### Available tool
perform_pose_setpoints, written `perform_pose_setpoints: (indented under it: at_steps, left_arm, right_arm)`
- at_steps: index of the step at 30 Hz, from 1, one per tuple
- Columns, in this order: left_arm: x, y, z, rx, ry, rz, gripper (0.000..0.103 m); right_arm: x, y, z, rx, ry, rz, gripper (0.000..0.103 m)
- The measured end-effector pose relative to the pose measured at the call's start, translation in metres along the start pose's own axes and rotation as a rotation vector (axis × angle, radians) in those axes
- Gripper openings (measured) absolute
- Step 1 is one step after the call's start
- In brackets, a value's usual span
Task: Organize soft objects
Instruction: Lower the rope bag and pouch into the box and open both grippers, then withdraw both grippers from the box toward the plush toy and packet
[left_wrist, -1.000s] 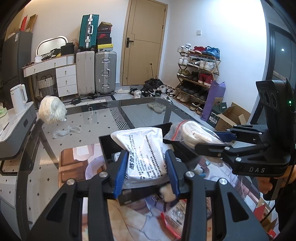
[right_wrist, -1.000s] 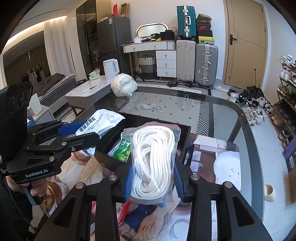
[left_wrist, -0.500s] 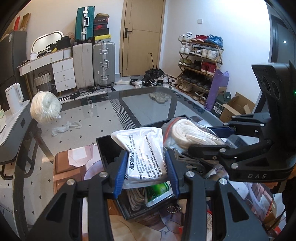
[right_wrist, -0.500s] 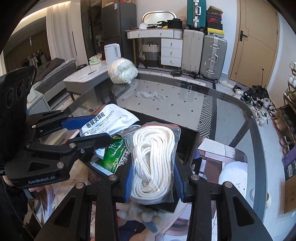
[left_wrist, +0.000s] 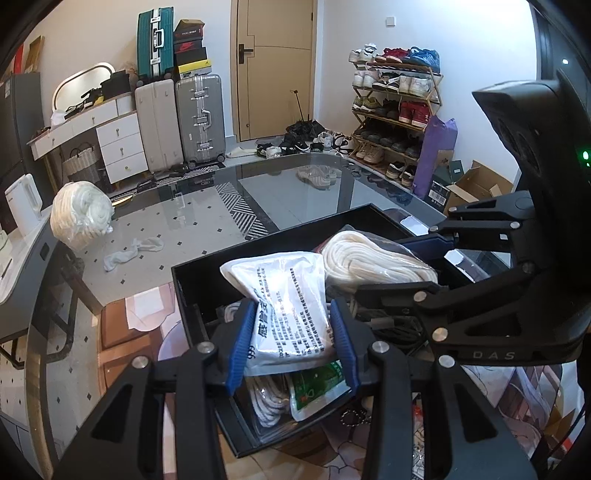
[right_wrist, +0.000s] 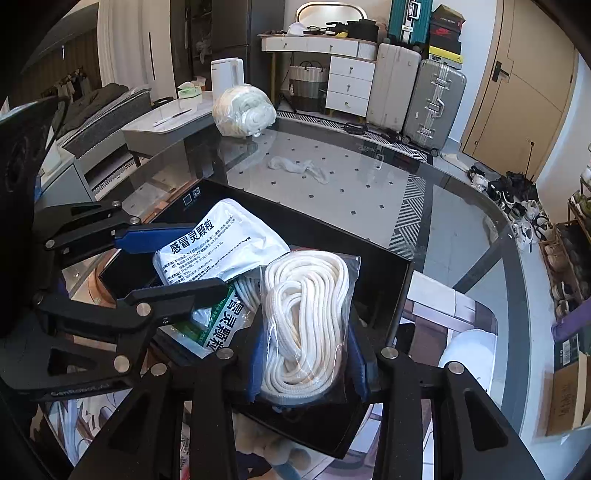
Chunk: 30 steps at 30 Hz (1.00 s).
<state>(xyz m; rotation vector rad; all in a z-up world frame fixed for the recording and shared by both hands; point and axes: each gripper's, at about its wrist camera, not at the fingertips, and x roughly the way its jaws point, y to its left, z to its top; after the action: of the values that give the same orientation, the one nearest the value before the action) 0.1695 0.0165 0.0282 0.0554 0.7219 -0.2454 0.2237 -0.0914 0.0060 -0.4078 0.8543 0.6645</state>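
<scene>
My left gripper (left_wrist: 291, 343) is shut on a white printed packet (left_wrist: 284, 310) and holds it over the black tray (left_wrist: 192, 280). My right gripper (right_wrist: 308, 362) is shut on a clear bag of white rope (right_wrist: 306, 321), also over the tray (right_wrist: 399, 288). Each gripper shows in the other view: the right one (left_wrist: 424, 266) beside the packet, the left one (right_wrist: 173, 262) on the packet (right_wrist: 218, 240). In the tray lie a green-and-white packet (left_wrist: 317, 384) and more white rope (left_wrist: 266, 402).
The tray stands on a glass table (right_wrist: 369, 192). A big bag of white rope (right_wrist: 242, 110) and a white sock (right_wrist: 299, 166) lie at the table's far side. Suitcases, a dresser and a shoe rack (left_wrist: 395, 110) stand beyond.
Both grippers have moved forward and down with their loads, from in front of the tray to over it. The tray's inside with the green packet has come into view.
</scene>
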Motion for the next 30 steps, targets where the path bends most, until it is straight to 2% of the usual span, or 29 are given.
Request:
perform_pose_setpoints:
  at_steps: [4, 9, 10, 11, 14, 15, 17, 18, 22, 24, 30]
  left_arm:
    - [-0.001, -0.001, 0.000, -0.002, 0.001, -0.012, 0.044]
    - [-0.005, 0.001, -0.001, -0.018, 0.001, -0.056, 0.052]
    - [-0.008, 0.001, -0.001, -0.022, -0.003, -0.057, 0.059]
    - [-0.011, 0.000, -0.001, -0.029, -0.014, -0.057, 0.064]
    - [-0.021, -0.002, -0.002, -0.038, -0.024, -0.046, 0.068]
    - [-0.024, -0.002, -0.003, -0.041, -0.030, -0.041, 0.071]
    - [-0.036, -0.004, -0.005, -0.051, -0.065, -0.026, 0.098]
    - [-0.043, -0.004, -0.006, -0.056, -0.091, -0.024, 0.102]
    - [-0.064, -0.003, -0.013, -0.087, -0.133, -0.036, 0.103]
    - [-0.073, -0.001, -0.017, -0.106, -0.147, -0.019, 0.103]
    - [-0.089, 0.000, -0.037, -0.147, -0.148, 0.012, 0.103]
  right_arm:
    - [-0.002, 0.001, 0.001, -0.030, 0.000, 0.006, 0.046]
    - [-0.027, -0.003, -0.005, -0.032, -0.085, -0.023, 0.074]
    - [-0.033, -0.003, -0.006, -0.037, -0.099, -0.035, 0.080]
    - [-0.039, -0.004, -0.009, -0.038, -0.116, -0.045, 0.081]
    - [-0.053, -0.008, -0.017, -0.011, -0.138, -0.044, 0.084]
    - [-0.059, -0.011, -0.020, 0.007, -0.152, -0.042, 0.087]
    - [-0.070, -0.019, -0.030, 0.060, -0.182, -0.037, 0.100]
    - [-0.075, -0.023, -0.034, 0.088, -0.196, -0.033, 0.102]
    - [-0.092, -0.032, -0.052, 0.162, -0.210, -0.013, 0.102]
    - [-0.096, -0.032, -0.059, 0.178, -0.214, -0.015, 0.103]
    - [-0.099, -0.028, -0.079, 0.229, -0.212, 0.006, 0.103]
